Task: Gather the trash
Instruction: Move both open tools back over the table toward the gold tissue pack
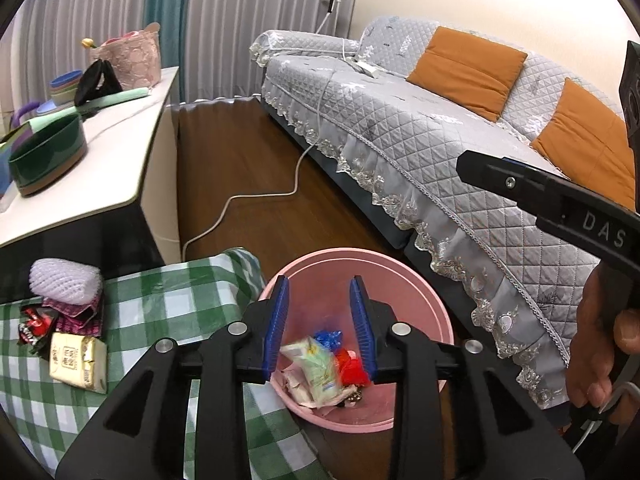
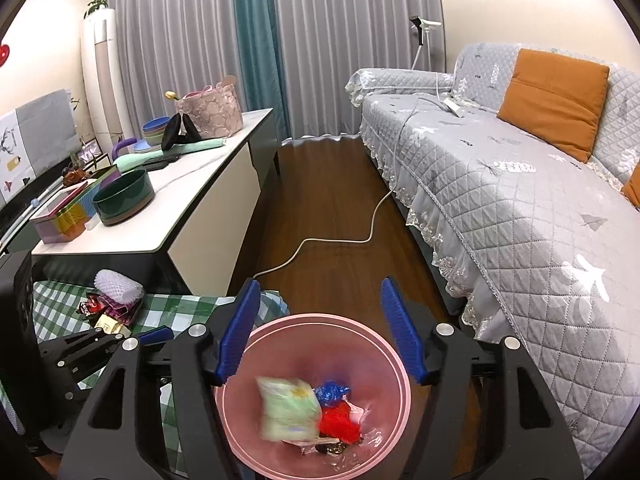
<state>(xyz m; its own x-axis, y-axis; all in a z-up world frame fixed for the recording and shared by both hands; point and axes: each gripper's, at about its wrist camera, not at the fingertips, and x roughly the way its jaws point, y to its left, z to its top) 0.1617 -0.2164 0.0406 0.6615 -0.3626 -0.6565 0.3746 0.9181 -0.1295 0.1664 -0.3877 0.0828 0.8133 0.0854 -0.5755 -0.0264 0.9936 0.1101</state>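
Left tool (image 1: 319,326): held above the pink bin, its blue pads parted; nothing is seen between them.
Right tool (image 2: 320,332): held over the same bin from the sofa side, its pads spread wider than the left ones; nothing is gripped.
Pink bin (image 1: 424,292): set on the wooden floor, between the checked counter and the sofa, directly below both tools.
Trash in the bin: a pale green packet (image 2: 290,412) is seen blurred in the right wrist view, below the gap of the right tool and toward its left pad; a blue wrapper (image 2: 332,393) and a red wrapper (image 2: 339,424) lie just beside it, and small scraps are seen at the bottom.
Checked counter (image 1: 168,300): covered with a green and white cloth; its edge nearest the sofa touches or overlaps the bin's rim in the left wrist view.
Trash on the counter: a white foam net (image 1: 66,282), a maroon wrapper (image 1: 76,314), a red and black wrapper (image 1: 35,327) and a gold packet (image 1: 78,362) are clustered near the far edge, well apart from both tools.
Hand (image 1: 600,336): seen at the right border of the left wrist view, wrapped around the handle of the right tool.
Sofa (image 2: 520,200): covered with a grey quilted cloth, with orange cushions on it.
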